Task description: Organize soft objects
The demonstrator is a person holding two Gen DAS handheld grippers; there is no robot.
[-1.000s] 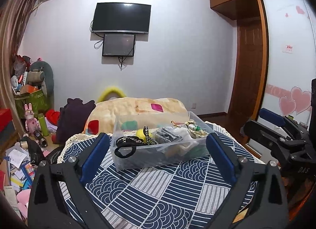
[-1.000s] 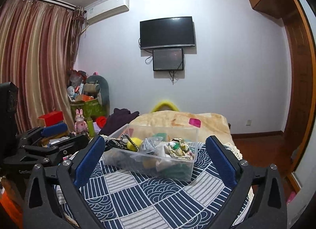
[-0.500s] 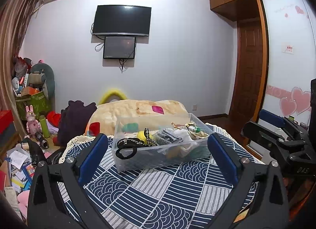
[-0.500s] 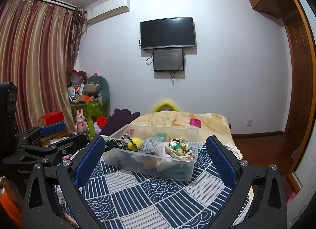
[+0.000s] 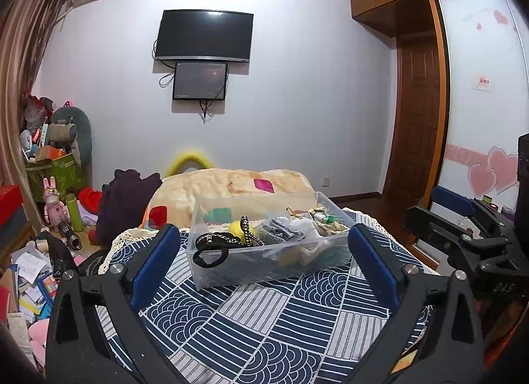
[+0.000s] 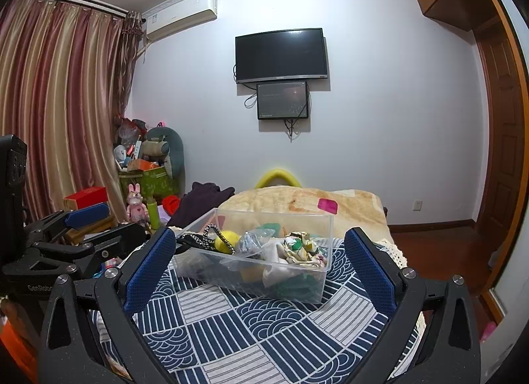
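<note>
Both sets of tongs are spread wide with nothing between their blue pads. The left tongs (image 5: 264, 255) and the right tongs (image 6: 259, 256) each frame the clear plastic bin (image 5: 264, 268) from the near side, held above the patterned table (image 5: 251, 324) and short of the bin.

Over the last second little has changed. In the left wrist view the room has slid slightly downward, so the left tongs have tilted or lifted a touch. The right wrist view is almost the same as a second ago. Neither pair has closed on anything, and nothing in the bin has shifted.

The soft things sit heaped in the bin. A black hair band (image 5: 211, 255) hangs over the near rim at 9 o'clock. Beside it lie a braided black-and-white band (image 5: 249, 235), a yellow ball (image 5: 238, 228), a grey patterned cloth (image 5: 281, 232), and at 3 o'clock a floral cloth bundle (image 6: 299, 246). No soft item lies loose on the cloth in front of the bin.

This scene fits two stages. The items may be gathered and waiting to be sorted out of the bin, or they may already have been put into it. The small drift of the tongs settles neither.

Beyond the table, at 12 o'clock, a blanket (image 5: 238, 185) covers the bed.
</note>
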